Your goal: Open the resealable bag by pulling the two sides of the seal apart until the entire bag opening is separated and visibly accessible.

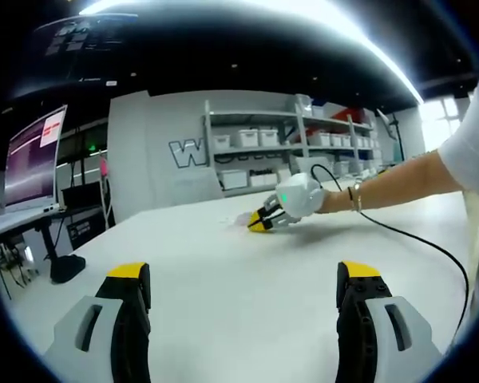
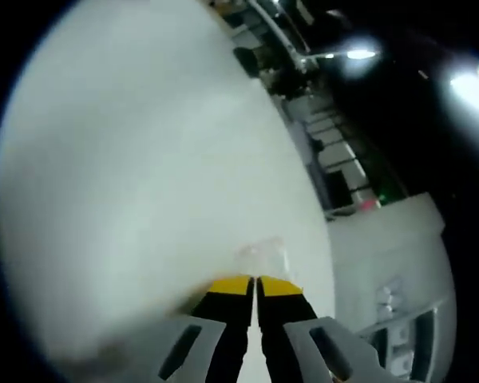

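Observation:
A small clear resealable bag [image 2: 262, 257] lies flat on the white table [image 2: 128, 199]. In the right gripper view its near edge meets the yellow tips of my right gripper [image 2: 255, 281], whose jaws are pressed together on that edge. The left gripper view shows that same right gripper [image 1: 259, 222] far across the table, held low by a person's hand, with the bag [image 1: 243, 217] as a faint pale patch at its tips. My left gripper [image 1: 243, 271] hovers over the near part of the table, open wide with nothing between its fingers [image 1: 128, 275], well short of the bag.
A black cable [image 1: 431, 247] runs from the right gripper across the table [image 1: 223, 319] toward the person at the right. A monitor [image 1: 33, 155] stands on a desk at the left. Shelves with white bins [image 1: 263, 148] line the back wall.

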Tool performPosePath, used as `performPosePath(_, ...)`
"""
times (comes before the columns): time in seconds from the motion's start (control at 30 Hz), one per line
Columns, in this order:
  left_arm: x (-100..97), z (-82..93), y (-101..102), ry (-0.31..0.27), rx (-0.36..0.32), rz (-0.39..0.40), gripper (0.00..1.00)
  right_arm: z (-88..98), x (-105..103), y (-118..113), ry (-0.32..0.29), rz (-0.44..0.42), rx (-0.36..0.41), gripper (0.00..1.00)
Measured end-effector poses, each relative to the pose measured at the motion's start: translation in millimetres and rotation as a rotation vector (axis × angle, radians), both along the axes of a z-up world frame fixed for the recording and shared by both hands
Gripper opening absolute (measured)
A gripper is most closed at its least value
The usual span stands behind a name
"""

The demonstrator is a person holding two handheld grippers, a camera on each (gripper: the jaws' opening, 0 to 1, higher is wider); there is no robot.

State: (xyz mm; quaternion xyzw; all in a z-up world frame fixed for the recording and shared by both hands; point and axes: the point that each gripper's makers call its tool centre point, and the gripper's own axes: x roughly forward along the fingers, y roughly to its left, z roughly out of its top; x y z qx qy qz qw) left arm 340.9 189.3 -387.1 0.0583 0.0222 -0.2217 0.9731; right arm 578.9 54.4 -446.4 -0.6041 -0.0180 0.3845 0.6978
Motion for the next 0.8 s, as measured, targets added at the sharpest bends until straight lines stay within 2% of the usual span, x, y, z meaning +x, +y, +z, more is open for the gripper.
performPosePath(0.13,0.5,-1.2,-1,0.004,-0.001,-0.002,0.96,2.1,4,-1,0.022,-0.032,0.048,0.00)
performPosePath(0.23,0.4,-0.9,-1,0.004,-0.001,-0.001,0.96,9.7,4,-4,0.014,-0.048,0.081,0.00)
performPosePath(0.3,0.1,-0.1,-1,0.002,-0.001,-0.001,0.96,19.3,5,-6,0.008,-0.065,0.122,0.00)
performPosePath(0.37,-0.2,0.6,-1,0.001,0.000,-0.001,0.96,35.2,5,-7,0.016,-0.087,0.210,0.00)
performPosePath(0.57,-2.2,3.1,-4,-0.006,0.000,-0.002,0.96,78.1,9,-15,0.013,-0.134,0.380,0.00)
performPosePath(0.8,-6.5,6.1,-5,-0.013,0.003,-0.002,0.96,106.8,12,-33,0.023,-0.181,0.521,0.00)
